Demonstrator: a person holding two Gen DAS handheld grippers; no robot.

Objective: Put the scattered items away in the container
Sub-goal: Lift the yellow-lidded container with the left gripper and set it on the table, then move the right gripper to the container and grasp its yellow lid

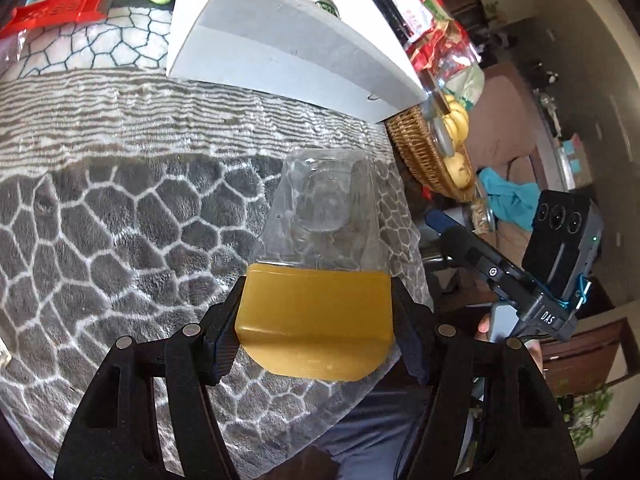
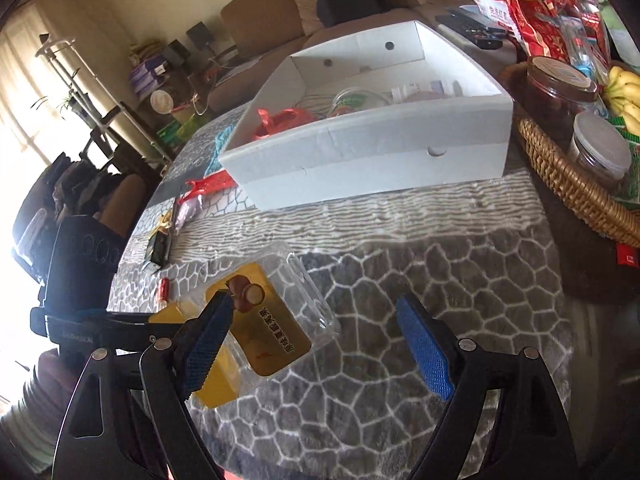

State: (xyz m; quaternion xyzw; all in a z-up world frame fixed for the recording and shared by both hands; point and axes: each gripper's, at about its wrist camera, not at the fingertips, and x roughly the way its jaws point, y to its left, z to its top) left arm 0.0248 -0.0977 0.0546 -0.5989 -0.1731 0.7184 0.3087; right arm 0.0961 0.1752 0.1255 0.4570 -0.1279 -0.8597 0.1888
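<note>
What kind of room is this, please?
Probably a home living room: a brown sofa stands behind the table, a wicker basket holds bananas, and a patterned plush cloth covers the table.

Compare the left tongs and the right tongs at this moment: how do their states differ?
The left tongs are clamped on the yellow lid of a clear plastic jar; the right tongs stand open with nothing between them. The left tongs carry the jar above the grey blanket, while the right tongs only sit beside that jar. Both point down toward the blanket, short of the white box.
</note>
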